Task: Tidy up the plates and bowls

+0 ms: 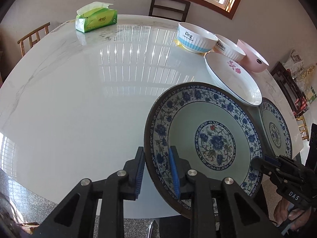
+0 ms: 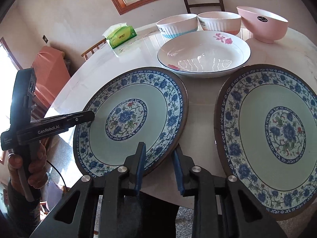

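Note:
A blue-and-white floral plate [image 1: 188,119] [image 2: 111,144] lies at the near edge of the white marble table [image 1: 79,99], tilted and hanging partly over the edge. My left gripper [image 1: 157,172] [image 2: 89,116] is shut on its left rim, one pad on top and one outside. My right gripper [image 2: 159,168] [image 1: 261,161] is shut on the plate's opposite rim. A second matching plate [image 2: 277,129] [image 1: 277,123] lies flat to the right. Behind them sit a white oval dish with pink flowers [image 2: 204,55] [image 1: 231,79], a "Dog" bowl [image 1: 196,37], a "Rabbit" bowl [image 1: 229,48] and a pink bowl [image 2: 263,24].
A green tissue pack [image 1: 97,17] stands at the far left of the table. A dark chair [image 1: 169,6] is behind the table and a wooden chair [image 1: 33,37] at its left. A person's hand [image 2: 35,168] grips the left gripper's handle.

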Motion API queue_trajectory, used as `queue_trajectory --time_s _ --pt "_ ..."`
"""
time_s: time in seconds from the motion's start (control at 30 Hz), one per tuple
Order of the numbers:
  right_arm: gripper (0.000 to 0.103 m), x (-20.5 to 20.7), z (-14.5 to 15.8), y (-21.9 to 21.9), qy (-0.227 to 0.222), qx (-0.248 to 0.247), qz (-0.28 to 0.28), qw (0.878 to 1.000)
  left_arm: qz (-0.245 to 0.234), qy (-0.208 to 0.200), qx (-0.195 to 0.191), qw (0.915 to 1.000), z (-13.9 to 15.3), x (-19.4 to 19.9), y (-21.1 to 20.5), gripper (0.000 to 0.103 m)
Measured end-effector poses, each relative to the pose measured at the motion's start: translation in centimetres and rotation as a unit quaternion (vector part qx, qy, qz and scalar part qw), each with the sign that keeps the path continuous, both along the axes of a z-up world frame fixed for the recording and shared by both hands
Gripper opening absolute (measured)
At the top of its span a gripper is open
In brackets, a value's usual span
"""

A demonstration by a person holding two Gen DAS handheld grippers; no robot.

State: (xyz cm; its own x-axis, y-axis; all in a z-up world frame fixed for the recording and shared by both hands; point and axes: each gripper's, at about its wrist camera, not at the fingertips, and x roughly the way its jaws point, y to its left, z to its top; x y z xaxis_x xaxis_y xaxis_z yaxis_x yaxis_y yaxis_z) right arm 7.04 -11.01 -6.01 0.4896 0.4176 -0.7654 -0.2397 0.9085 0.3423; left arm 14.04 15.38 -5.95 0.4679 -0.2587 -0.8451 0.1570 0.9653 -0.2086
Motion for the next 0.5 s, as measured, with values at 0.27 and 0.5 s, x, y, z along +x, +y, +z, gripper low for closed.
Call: queue_trajectory --time_s 0.27,0.5 --pt "0.025 2.0 -0.1 2.3 -0.012 -0.010 0.019 1.000 0.037 0.000 -0.005 0.9993 0.0 0.2 2.6 0.023" --pt "0.025 3.8 0.3 5.2 -0.022 -0.016 0.041 0.999 0.077 -0.008 -0.010 0.9969 0.4 0.2 5.4 0.023"
